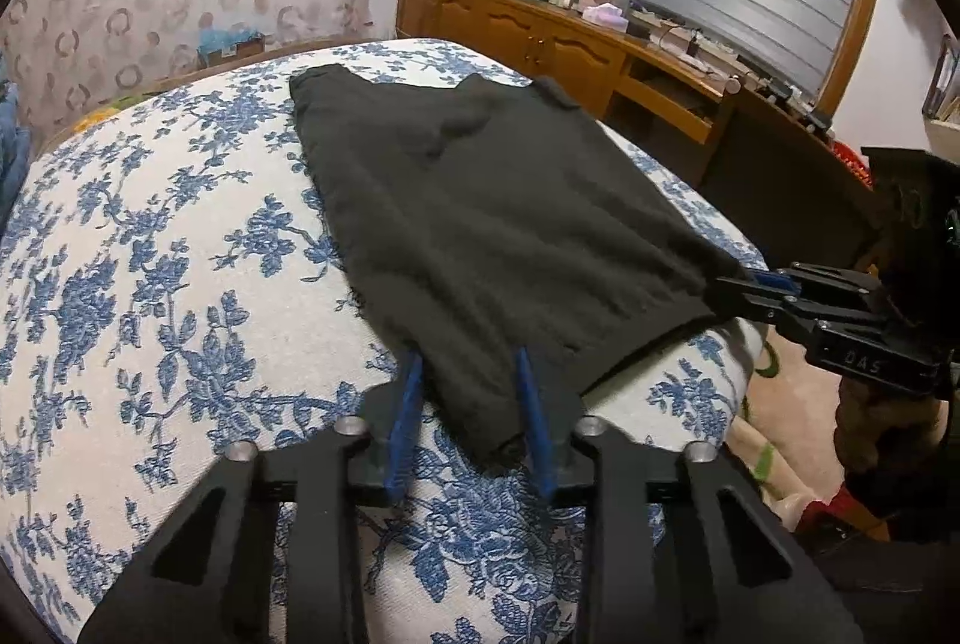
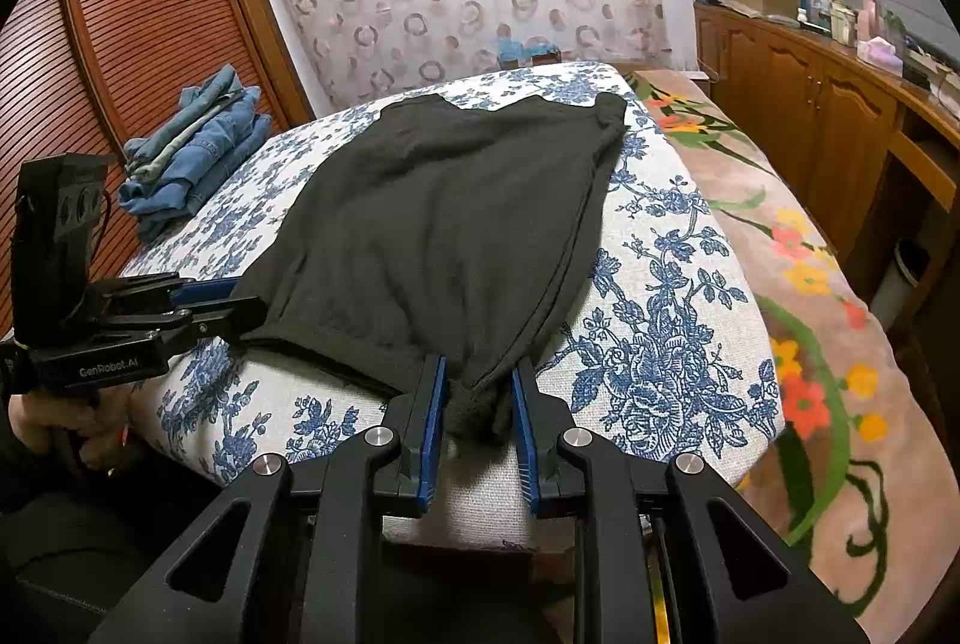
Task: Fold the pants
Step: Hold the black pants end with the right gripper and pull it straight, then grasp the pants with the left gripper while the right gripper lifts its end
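Dark grey pants (image 1: 480, 200) (image 2: 444, 212) lie spread flat on a bed cover with blue flowers (image 1: 150, 254) (image 2: 660, 296). The far end reaches toward the patterned curtain. My left gripper (image 1: 468, 353) has the near left corner of the cloth between its blue pads and is shut on it. In the right wrist view that left gripper (image 2: 252, 299) pinches the corner from the side. My right gripper (image 2: 479, 361) is shut on the near right corner, whose bunched cloth hangs between its pads. In the left wrist view the right gripper (image 1: 729, 278) grips that corner at the bed's edge.
A stack of folded blue jeans (image 2: 192, 152) sits at the bed's far left by a louvred wooden wardrobe (image 2: 120, 14). A wooden sideboard (image 1: 540, 38) (image 2: 810, 104) crowded with small items runs along the right. A flowered blanket (image 2: 780, 254) lies beside the bed cover. A hand (image 2: 66, 428) holds the left gripper.
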Demonstrator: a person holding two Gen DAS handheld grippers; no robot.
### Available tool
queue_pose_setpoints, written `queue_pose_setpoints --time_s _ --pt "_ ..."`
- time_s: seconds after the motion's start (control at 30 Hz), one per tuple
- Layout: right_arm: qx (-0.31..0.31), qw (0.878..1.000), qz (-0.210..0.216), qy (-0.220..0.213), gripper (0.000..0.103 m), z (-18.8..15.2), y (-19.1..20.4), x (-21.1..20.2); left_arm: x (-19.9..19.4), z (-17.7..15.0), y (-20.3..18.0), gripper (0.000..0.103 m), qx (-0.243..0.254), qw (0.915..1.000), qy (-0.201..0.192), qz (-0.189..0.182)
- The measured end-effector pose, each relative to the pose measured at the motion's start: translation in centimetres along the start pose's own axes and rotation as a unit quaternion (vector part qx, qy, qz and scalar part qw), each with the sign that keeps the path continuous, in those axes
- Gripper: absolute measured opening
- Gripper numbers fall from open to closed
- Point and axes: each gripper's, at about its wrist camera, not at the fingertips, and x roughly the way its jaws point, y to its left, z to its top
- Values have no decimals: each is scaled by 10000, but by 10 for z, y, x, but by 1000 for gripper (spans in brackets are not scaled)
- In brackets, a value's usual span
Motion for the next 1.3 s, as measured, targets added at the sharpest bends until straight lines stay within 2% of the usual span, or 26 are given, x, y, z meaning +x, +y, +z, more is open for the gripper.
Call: queue_pose_setpoints --time_s 0.03,0.13,0.33,0.57,1.0,1.3 --pt "-5 10000 21 -5 16 0 1 0 0 0 -1 13 -6 10000 4 -92" --pt "-48 10000 35 -35 10 2 2 -1 -2 2 -4 9 44 10000 -47 -10" --pt "-108 9996 188 -206 9 17 5 -6 -27 18 -5 8 70 9991 -423 9" --pt "-372 9957 361 -771 9 58 20 -27 -67 46 0 7 114 9948 -1002 115" --pt "-1205 9762 550 -1718 9 119 67 -72 -145 92 12 4 295 9793 -1966 392" --pt "-1643 9643 662 -1969 8 141 92 -68 -164 100 31 4 262 9745 -2137 629"
